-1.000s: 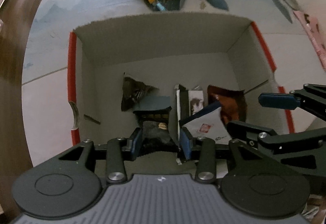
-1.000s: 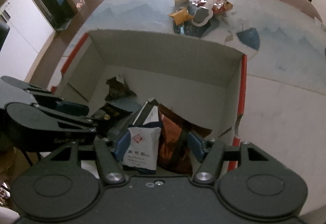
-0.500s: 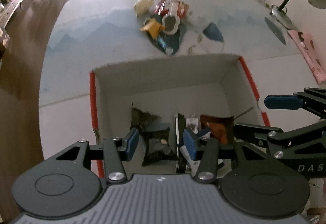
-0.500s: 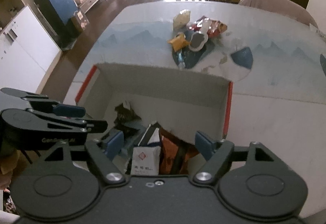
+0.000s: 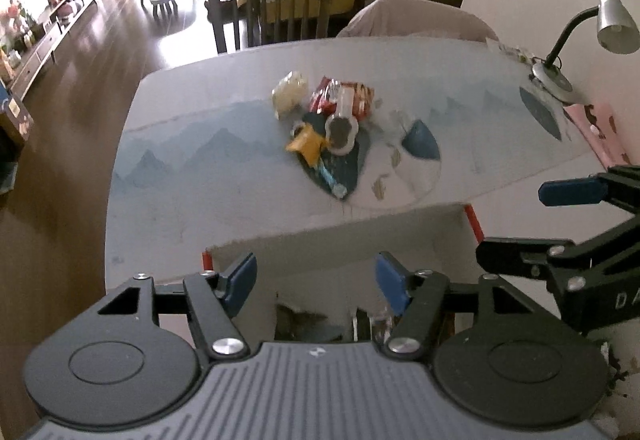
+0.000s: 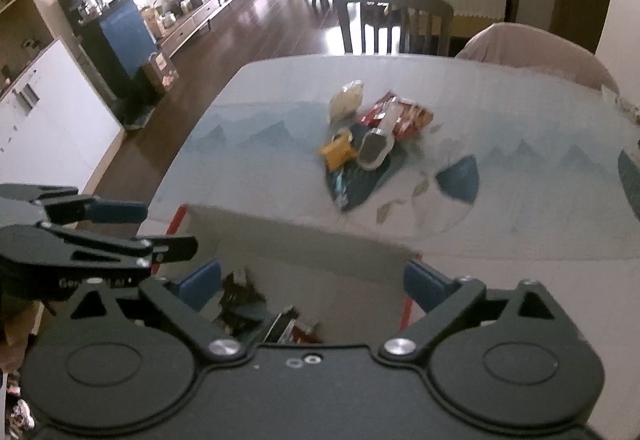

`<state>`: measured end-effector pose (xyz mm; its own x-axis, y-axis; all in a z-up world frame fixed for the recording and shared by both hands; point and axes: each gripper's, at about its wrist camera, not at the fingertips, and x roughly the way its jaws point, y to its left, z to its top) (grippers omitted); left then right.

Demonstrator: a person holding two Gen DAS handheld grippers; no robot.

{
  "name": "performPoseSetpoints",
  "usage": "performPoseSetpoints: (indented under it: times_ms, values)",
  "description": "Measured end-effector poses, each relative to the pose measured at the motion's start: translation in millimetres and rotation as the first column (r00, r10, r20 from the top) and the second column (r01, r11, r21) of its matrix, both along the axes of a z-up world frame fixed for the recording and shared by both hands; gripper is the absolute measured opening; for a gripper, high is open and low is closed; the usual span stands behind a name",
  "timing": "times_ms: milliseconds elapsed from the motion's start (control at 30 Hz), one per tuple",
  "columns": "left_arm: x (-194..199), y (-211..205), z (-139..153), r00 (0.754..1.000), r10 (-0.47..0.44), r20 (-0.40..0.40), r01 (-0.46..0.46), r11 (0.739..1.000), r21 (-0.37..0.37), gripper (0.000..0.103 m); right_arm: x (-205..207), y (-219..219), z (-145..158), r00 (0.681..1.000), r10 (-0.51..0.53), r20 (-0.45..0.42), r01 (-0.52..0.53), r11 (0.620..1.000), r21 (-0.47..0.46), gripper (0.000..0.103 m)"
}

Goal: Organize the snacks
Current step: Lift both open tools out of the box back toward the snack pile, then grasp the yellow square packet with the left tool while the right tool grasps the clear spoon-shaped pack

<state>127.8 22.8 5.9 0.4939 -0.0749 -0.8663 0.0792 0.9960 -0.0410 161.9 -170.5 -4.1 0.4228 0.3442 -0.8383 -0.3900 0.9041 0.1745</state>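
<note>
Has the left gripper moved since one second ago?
Yes. The left gripper has risen out of the box, whose far wall now sits lower in its view.

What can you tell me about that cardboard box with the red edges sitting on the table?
The cardboard box is open-topped, with plain grey-brown inner walls and red showing along its edges. It stands upright on the table, at the near end, just short of the loose pile of snacks in the middle. Several snack packets already lie inside on its floor, mostly dark ones, partly hidden by the grippers. Nothing is gripping the box; both pairs of jaws hang above its opening, empty and opening.
</note>
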Motion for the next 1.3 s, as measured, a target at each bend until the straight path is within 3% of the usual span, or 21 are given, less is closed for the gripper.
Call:
performPoseSetpoints:
  times_ms: [233, 533, 900, 1100, 1300]
  values:
    - [39.5, 1.1, 9.7, 0.999, 0.026, 0.022, -0.026, 1.0, -0.01, 0.079, 44.4, -6.8, 8.2, 1.0, -0.012, -0.001, 0.012, 1.0, 0.012, 0.099]
    - [115.3, 10.9, -8.8, 0.986, 0.156, -0.058, -0.158, 0.987, -0.022, 0.08, 120.8, -14.3, -2.2, 0.995, -0.091, -0.041, 0.093, 0.995, 0.034, 0.099]
    - [201.6, 15.3, -48.7, 0.944, 0.277, -0.179, -0.283, 0.959, -0.008, 0.08, 214.1, -11.1, -56.4, 0.967, -0.178, -0.182, 0.192, 0.979, 0.061, 0.098]
    - [239.1, 10.2, -84.5, 0.919, 0.312, -0.241, -0.32, 0.947, 0.006, 0.08, 256.6, -10.8, -94.2, 0.928, -0.256, -0.271, 0.286, 0.955, 0.075, 0.093]
    - [269.1, 6.3, -124.1, 0.874, 0.342, -0.346, -0.355, 0.934, 0.025, 0.08, 285.4, -10.5, -137.3, 0.883, -0.282, -0.375, 0.335, 0.938, 0.084, 0.085]
